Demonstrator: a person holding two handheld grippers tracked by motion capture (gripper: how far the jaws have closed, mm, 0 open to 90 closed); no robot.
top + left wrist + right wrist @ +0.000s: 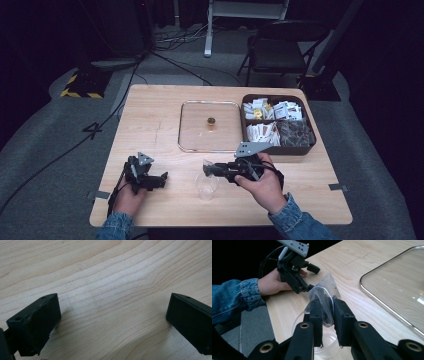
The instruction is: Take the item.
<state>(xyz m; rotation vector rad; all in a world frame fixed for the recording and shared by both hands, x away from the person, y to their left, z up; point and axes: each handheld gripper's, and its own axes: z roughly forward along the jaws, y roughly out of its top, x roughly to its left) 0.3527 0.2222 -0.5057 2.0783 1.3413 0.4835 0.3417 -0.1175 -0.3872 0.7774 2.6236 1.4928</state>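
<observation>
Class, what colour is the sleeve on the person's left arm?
Blue denim; the sleeve shows best in the right gripper view.

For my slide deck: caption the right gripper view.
Right gripper pinches a clear tea-bag packet above a plastic cup; left gripper rests beyond.

Small clear plastic packet (325,296) with dark contents, pinched between the jaws of the right gripper (327,315), its pointed upper corner standing free above the jaw tips. Held directly over a clear plastic cup (206,185), upright and open-mouthed on the near part of the wooden table (150,125); rim of cup visible just beneath the jaws in the right gripper view. Packet seen as a pale patch at the gripper tip in the high view; markings too small to read.
</observation>
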